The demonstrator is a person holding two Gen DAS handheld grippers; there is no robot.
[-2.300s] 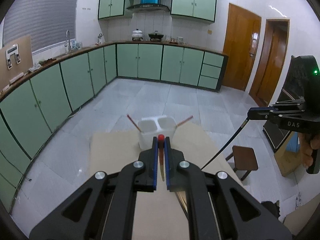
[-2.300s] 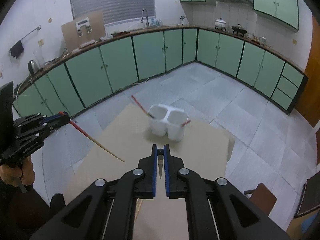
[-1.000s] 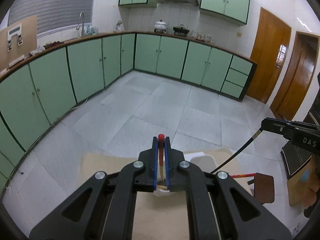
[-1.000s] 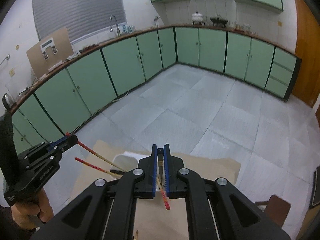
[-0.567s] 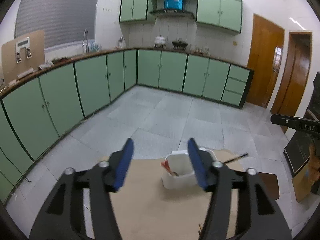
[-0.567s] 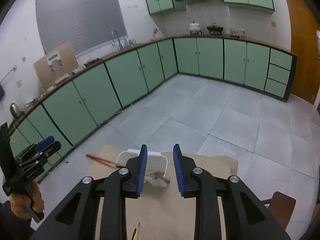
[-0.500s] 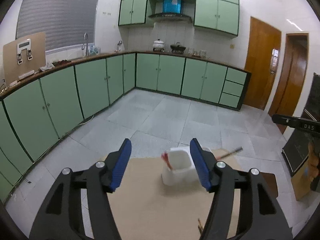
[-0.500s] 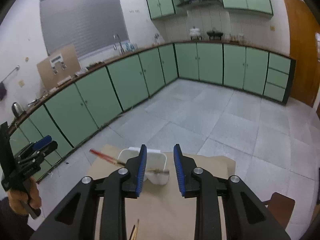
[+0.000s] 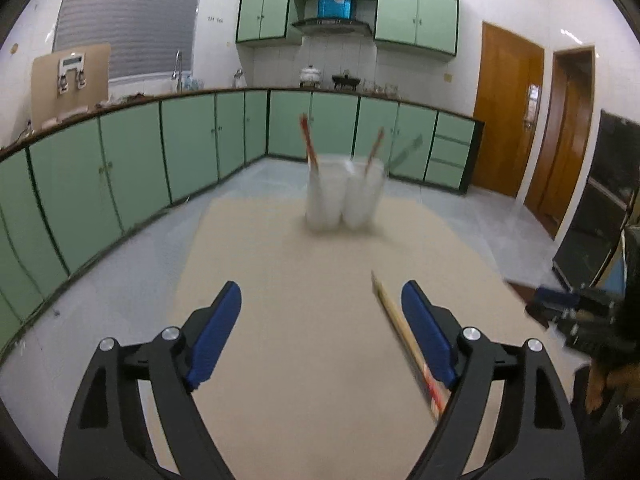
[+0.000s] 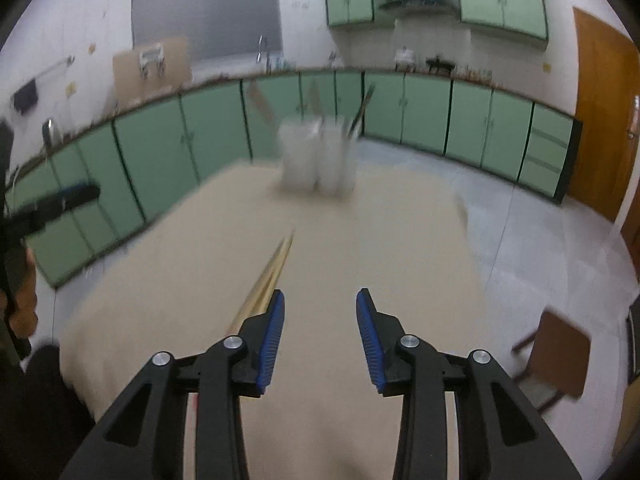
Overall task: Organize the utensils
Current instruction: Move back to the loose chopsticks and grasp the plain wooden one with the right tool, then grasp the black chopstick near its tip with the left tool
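We see one white holder point(image 9: 343, 196) with two cups standing side by side at the far end of the tan surface point(image 9: 304, 312). In the left wrist view three sticks rise out of it: a red-tipped chopstick point(image 9: 309, 144) in the left cup, another red-tipped one point(image 9: 373, 153) in the right cup, and a dark, blurred one point(image 9: 405, 156) leaning out to the right.

Two more chopsticks point(image 9: 404, 336) lie together flat on the surface, near us. In the left wrist view they run just inside the right finger; in the right wrist view the same pair point(image 10: 267, 280) passes just outside the left finger.

Our left gripper point(image 9: 321, 328) has its fingers spread wide and opening further, with nothing held; only the bare surface and the edge of the lying pair show between them. Our right gripper point(image 10: 320, 334) is parted less widely, also opening, and holds nothing.

Both views are blurred. One brown stool point(image 10: 556, 354) stands on the floor to the right of the surface.
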